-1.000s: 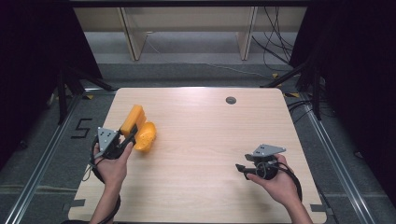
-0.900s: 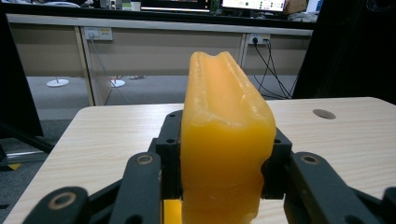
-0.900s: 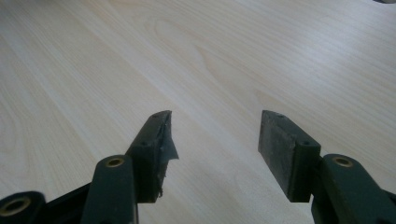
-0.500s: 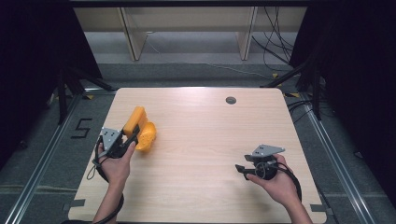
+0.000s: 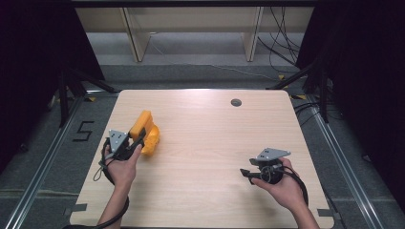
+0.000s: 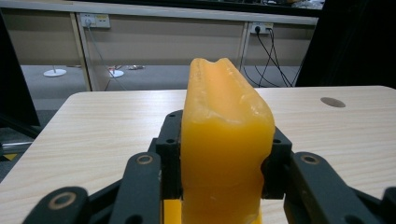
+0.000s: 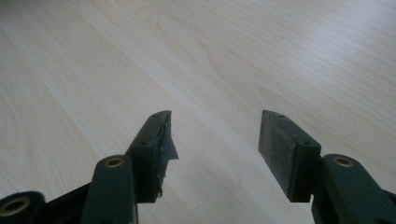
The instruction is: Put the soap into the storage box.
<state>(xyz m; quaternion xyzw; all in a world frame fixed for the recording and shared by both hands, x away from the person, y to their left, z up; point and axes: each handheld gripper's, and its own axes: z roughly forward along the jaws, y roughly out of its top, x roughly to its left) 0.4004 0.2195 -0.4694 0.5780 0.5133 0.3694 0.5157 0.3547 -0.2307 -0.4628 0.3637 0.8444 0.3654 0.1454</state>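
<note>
An orange-yellow block [image 5: 142,122] stands tilted at the left of the wooden table [image 5: 205,143]. My left gripper [image 5: 137,137] is shut on it. In the left gripper view the block [image 6: 224,121] rises between both black pads [image 6: 170,154], which press on its sides. A rounder orange part [image 5: 153,140] rests on the table just right of the jaws; I cannot tell whether it is joined to the block. My right gripper [image 5: 246,172] is held low over the table's front right, pointing left. In the right gripper view it [image 7: 215,135] stands open with only bare wood between its pads.
A small dark round hole [image 5: 236,102] sits near the table's far edge, also seen as the hole [image 6: 332,101]. Beyond the table are shelf legs and loose cables [image 5: 282,52] on the floor. Dark curtains flank both sides.
The left hand with the orange block has shifted slightly to the right. The right hand has stayed where it was.
</note>
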